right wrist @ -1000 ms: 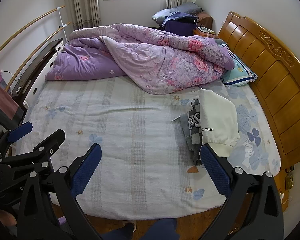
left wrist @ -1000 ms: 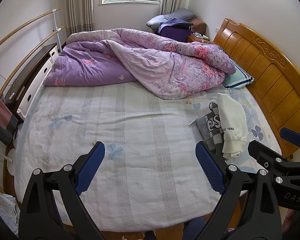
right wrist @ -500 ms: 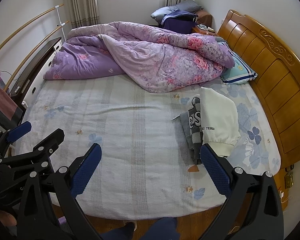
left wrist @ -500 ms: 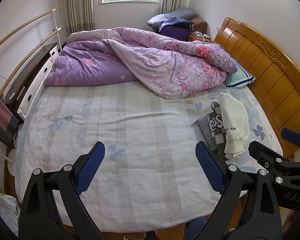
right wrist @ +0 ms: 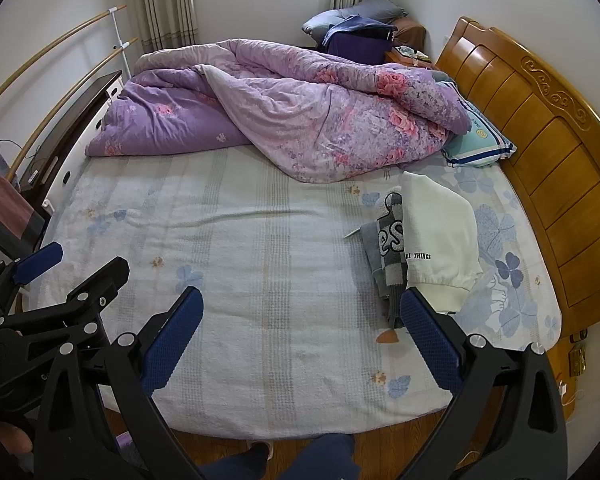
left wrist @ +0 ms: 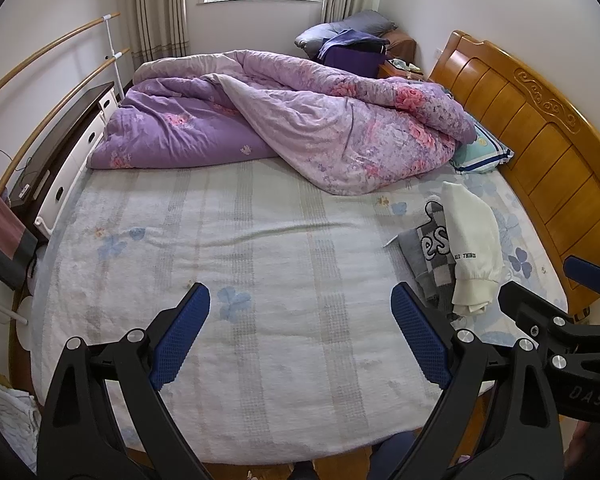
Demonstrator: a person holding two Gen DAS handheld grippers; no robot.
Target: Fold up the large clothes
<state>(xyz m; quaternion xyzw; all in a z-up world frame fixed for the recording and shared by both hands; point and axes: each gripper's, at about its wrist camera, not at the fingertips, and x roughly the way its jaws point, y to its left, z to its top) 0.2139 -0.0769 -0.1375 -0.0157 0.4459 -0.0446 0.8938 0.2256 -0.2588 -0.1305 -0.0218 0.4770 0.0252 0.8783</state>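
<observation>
Two folded garments lie on the right side of the bed near the headboard. A white sweatshirt with small black lettering rests partly over a grey checked sweater. My left gripper is open above the near part of the mattress, nothing between its blue pads. My right gripper is also open and empty, held over the foot of the bed, with its right finger just in front of the garments. Each gripper shows at the edge of the other's view.
A crumpled purple floral duvet covers the far half of the bed. A striped pillow lies by the wooden headboard. A dark cabinet stands on the left. The person's feet stand at the bed's edge.
Both views have shifted only slightly; the bed sits a little lower in the frames. The grippers stay open and the garments have not moved.
</observation>
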